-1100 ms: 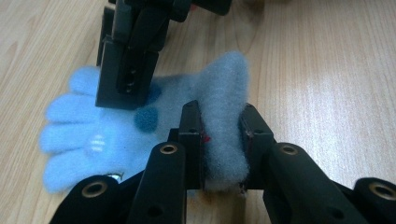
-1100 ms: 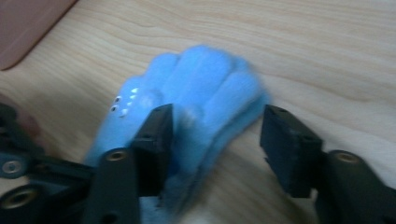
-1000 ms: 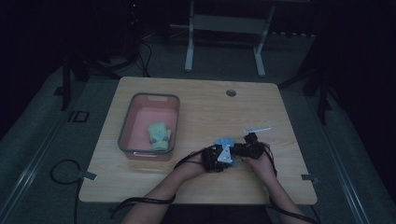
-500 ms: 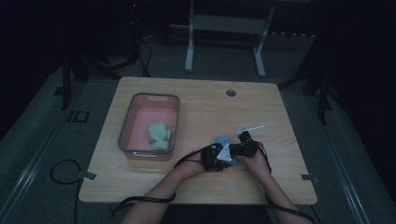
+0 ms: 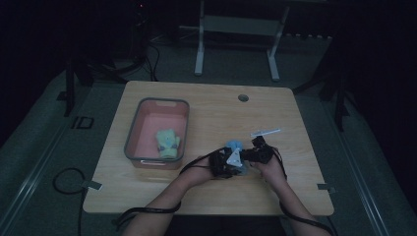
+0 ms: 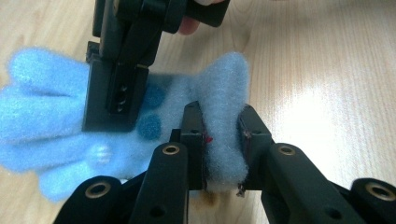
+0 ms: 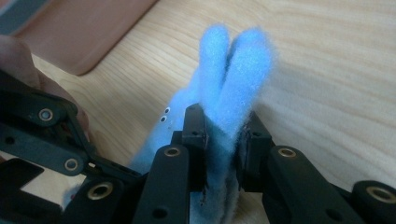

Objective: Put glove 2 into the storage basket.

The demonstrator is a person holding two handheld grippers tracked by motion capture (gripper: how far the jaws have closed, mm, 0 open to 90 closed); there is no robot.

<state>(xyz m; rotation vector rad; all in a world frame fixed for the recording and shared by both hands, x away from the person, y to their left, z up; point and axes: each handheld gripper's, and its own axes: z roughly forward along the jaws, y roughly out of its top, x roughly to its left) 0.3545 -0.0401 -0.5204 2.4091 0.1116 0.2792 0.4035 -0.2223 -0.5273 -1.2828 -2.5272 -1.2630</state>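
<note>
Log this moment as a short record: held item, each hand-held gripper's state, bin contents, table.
held item: blue fuzzy glove, above the table between both grippers
left hand-held gripper: shut on the glove's cuff end
right hand-held gripper: jaws have just been closing, pads pressing the glove's finger end
bin: pink bin with a green glove inside
table: wooden table, a white strip lying beyond the grippers

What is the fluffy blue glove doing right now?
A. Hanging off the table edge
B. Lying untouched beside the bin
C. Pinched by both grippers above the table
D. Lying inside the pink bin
C: the blue glove is clamped between the left gripper jaws, and the right gripper jaws have just been closing and now press on its fingers, near the pink bin.
</note>
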